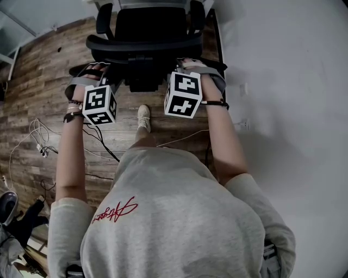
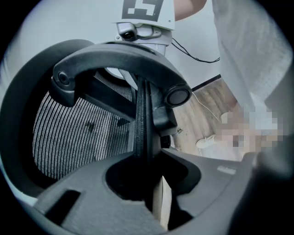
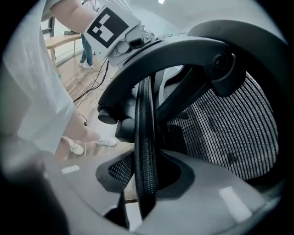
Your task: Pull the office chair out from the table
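Observation:
The black office chair stands at the top of the head view, its seat toward a white table edge. Both grippers hold the upper rim of its mesh backrest from behind. My left gripper sits at the rim's left end, my right gripper at its right end. In the left gripper view the left gripper is shut on the thin rim, with the mesh to its left. In the right gripper view the right gripper is likewise shut on the rim, under a curved black bar.
The floor is wood planks. Loose cables trail at the left behind the chair. A white wall runs close along the right side. The person's shoe is just behind the chair's base. Dark objects lie at the lower left.

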`<state>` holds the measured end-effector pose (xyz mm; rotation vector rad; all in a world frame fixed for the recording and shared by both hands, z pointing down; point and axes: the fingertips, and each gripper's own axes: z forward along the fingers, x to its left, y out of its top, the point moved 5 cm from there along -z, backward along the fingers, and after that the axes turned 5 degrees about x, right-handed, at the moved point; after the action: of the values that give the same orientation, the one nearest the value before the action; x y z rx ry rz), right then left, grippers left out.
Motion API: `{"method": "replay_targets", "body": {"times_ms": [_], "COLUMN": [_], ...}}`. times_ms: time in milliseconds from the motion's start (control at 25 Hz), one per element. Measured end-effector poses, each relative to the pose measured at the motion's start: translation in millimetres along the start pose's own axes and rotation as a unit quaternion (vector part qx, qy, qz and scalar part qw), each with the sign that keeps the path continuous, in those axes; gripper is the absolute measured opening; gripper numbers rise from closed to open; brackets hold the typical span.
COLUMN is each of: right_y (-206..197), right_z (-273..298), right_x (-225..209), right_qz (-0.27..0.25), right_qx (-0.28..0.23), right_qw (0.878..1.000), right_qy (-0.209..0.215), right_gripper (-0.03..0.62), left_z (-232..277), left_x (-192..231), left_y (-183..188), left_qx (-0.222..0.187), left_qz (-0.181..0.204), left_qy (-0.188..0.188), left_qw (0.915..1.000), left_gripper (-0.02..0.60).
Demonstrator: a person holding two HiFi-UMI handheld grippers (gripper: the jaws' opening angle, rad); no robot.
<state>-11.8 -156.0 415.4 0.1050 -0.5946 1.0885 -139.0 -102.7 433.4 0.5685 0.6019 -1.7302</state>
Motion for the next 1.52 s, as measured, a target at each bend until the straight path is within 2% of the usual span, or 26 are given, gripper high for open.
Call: {"method": "replay_targets", "body": {"times_ms": [960, 1240, 1520], "right_y": [-21, -14, -9], "right_z": [-23, -26, -26], "right_x": [39, 45, 50], "right_qz": [-0.002, -0.004, 0.006], "right_qx": [0.004, 0.004, 0.009], "right_qw": [1.0, 1.0, 0.999], "right_qy": [0.029, 0.017, 0.032], "right_gripper": [0.117, 0.115, 0.117], "left_z": [-24, -30, -32], "left_x": [-35, -40, -44], "left_y": [33, 28, 24], "left_qx": [0.011, 0.007, 0.006], "left_qz": [-0.017, -0.012, -0.013], "left_qy": [-0.01, -0.011, -0.016], "left_qw": [0.9997, 0.9998, 0.9998], "left_gripper": [0.092, 0.092, 0.091]}}
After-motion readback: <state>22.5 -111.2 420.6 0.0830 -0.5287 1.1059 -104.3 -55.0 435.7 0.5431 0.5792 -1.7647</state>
